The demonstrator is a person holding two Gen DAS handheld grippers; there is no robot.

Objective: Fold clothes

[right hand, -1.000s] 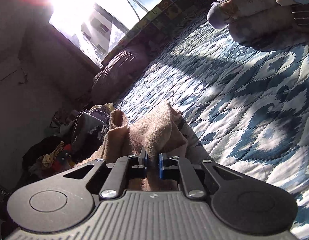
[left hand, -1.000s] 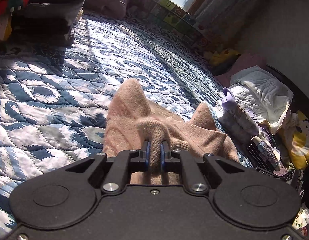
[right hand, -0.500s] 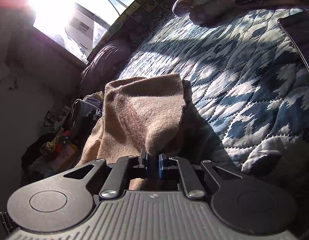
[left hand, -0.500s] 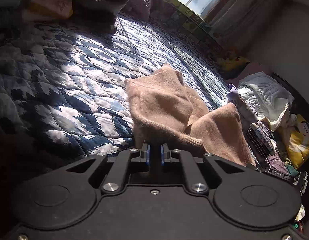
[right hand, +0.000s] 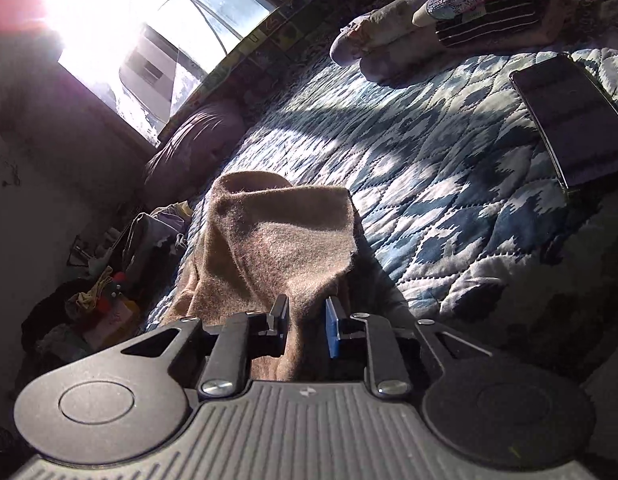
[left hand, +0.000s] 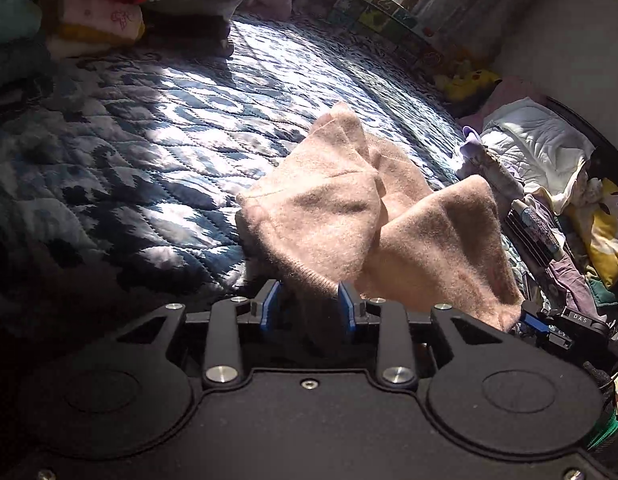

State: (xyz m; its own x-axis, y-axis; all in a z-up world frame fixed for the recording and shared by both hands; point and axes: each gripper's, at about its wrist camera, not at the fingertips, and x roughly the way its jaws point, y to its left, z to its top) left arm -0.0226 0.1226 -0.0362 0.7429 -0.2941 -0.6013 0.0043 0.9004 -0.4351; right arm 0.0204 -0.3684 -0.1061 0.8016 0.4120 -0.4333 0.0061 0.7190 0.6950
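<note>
A blue-and-white quilted bed (left hand: 157,148) lies in window light. The tan sweater (left hand: 329,208) sits bunched on it, its edge passing between both parted grippers, left gripper (left hand: 308,310) and right gripper (right hand: 307,320), neither clamping it.

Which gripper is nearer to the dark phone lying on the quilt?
Right. The phone lies on the quilt just ahead-right of the right gripper; the left gripper view shows no phone.

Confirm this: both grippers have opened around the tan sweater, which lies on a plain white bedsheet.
Wrong on the bedding. The left wrist view shows the tan sweater lying on a blue-and-white patterned quilt, not a plain white sheet. Left gripper and right gripper are indeed open.
</note>
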